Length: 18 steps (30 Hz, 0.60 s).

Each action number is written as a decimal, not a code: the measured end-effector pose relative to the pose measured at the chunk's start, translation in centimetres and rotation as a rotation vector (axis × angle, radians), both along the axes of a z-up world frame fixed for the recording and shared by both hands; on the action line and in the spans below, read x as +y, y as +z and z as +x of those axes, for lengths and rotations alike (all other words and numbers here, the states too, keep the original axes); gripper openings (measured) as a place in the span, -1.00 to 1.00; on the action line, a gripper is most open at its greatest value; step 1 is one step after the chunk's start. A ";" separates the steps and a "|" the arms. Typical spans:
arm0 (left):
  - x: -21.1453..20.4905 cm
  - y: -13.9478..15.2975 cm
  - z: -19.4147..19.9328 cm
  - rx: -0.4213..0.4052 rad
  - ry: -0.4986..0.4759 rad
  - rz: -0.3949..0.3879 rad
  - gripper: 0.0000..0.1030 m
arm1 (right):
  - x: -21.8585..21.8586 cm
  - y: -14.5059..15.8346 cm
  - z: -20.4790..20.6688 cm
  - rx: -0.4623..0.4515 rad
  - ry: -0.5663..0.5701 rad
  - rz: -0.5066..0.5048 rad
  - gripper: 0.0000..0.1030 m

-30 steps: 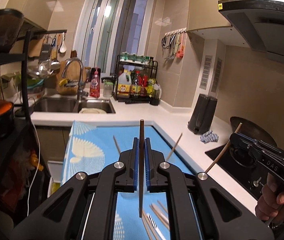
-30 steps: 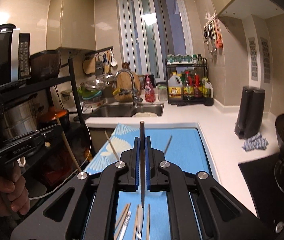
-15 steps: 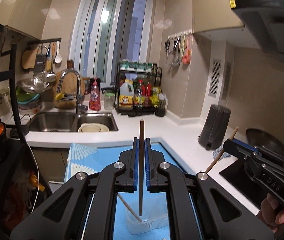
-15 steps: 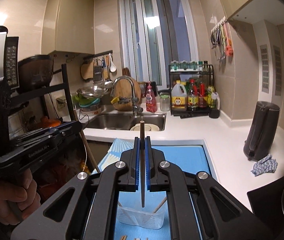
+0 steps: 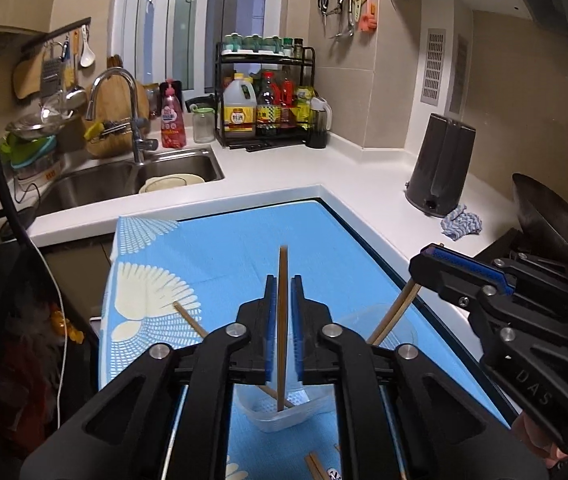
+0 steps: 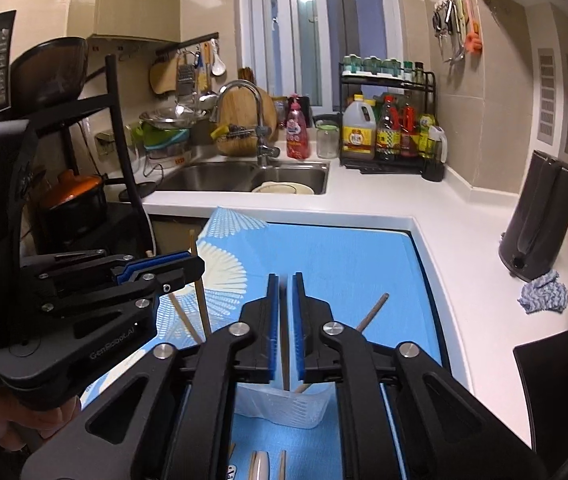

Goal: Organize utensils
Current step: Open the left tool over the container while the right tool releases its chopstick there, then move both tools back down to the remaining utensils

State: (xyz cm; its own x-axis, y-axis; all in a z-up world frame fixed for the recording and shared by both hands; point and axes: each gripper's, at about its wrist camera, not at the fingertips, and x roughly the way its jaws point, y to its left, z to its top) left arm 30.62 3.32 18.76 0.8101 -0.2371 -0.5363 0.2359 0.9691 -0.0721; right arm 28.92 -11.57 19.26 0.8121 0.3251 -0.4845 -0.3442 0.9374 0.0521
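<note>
Kitchen counter, white, with a blue mat (image 5: pixel 219 264) laid over it; sink (image 5: pixel 123 176) at far left, bottle rack (image 5: pixel 267 96) centre, dark kettle (image 5: pixel 440 164) right. Your left gripper (image 5: pixel 282 300): jaws opening, a chopstick (image 5: pixel 281 320) standing loose in the gap, its tip down in the clear tub (image 5: pixel 284 416) on the mat. Your right gripper (image 6: pixel 282 300): jaws opening too, a blurred chopstick (image 6: pixel 284 344) between them, pointing into the same tub. Other chopsticks lean in the tub; more lie on the mat nearest you.
</note>
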 end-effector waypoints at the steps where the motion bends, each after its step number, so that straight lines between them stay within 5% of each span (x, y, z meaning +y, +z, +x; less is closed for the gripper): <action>1: 0.1 0.2 0.0 -0.010 -0.004 -0.011 -0.31 | -0.2 0.0 0.1 0.009 -0.011 -0.004 -0.42; 3: 0.4 0.8 -0.4 -0.043 0.008 -0.013 -0.21 | -0.5 0.2 0.0 0.009 -0.034 -0.014 -0.19; 12: 1.6 3.5 -5.5 -0.162 0.053 -0.047 -0.21 | -1.6 2.6 -3.5 -0.049 -0.064 -0.049 -0.19; 18: 1.5 2.9 -10.8 -0.194 0.070 -0.055 -0.21 | -3.0 4.1 -8.3 -0.121 -0.088 -0.042 -0.19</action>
